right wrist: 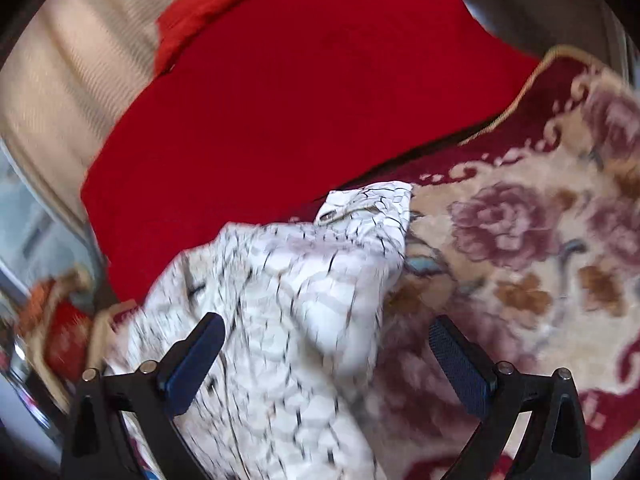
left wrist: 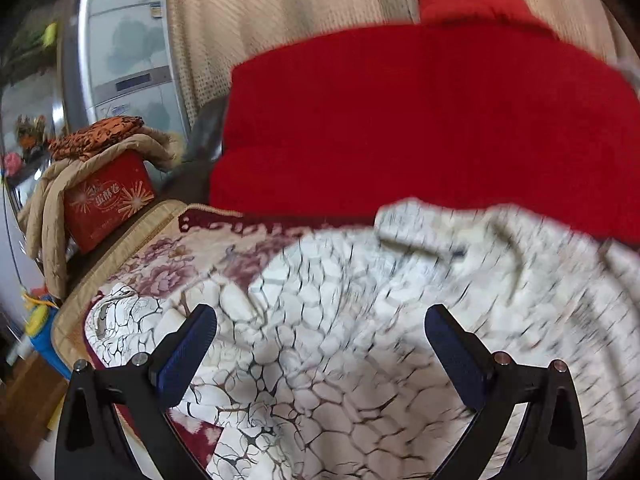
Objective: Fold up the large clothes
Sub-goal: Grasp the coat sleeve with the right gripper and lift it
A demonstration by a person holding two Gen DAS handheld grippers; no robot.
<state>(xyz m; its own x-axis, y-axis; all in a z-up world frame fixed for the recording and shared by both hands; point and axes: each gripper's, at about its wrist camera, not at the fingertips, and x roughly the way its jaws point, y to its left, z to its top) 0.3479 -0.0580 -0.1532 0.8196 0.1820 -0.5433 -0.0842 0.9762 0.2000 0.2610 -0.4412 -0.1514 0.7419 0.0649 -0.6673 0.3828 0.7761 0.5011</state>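
A white garment with a dark crackle pattern [left wrist: 340, 340] lies crumpled on a floral red and beige blanket [left wrist: 168, 248]. My left gripper [left wrist: 320, 320] is open just above the garment's middle, holding nothing. In the right wrist view the same garment [right wrist: 304, 292] is bunched into a ridge with a cuff or corner [right wrist: 372, 204] pointing toward the red sofa. My right gripper [right wrist: 326, 330] is open over the garment's right edge, its right finger [right wrist: 456, 356] over the blanket [right wrist: 520, 240]. Both views are blurred by motion.
A red-covered sofa back [left wrist: 420, 120] rises directly behind the garment. A red box [left wrist: 108, 204] draped with a beige jacket and an orange patterned cloth stands at the left. A tall grey air conditioner [left wrist: 128, 48] and beige curtains stand behind.
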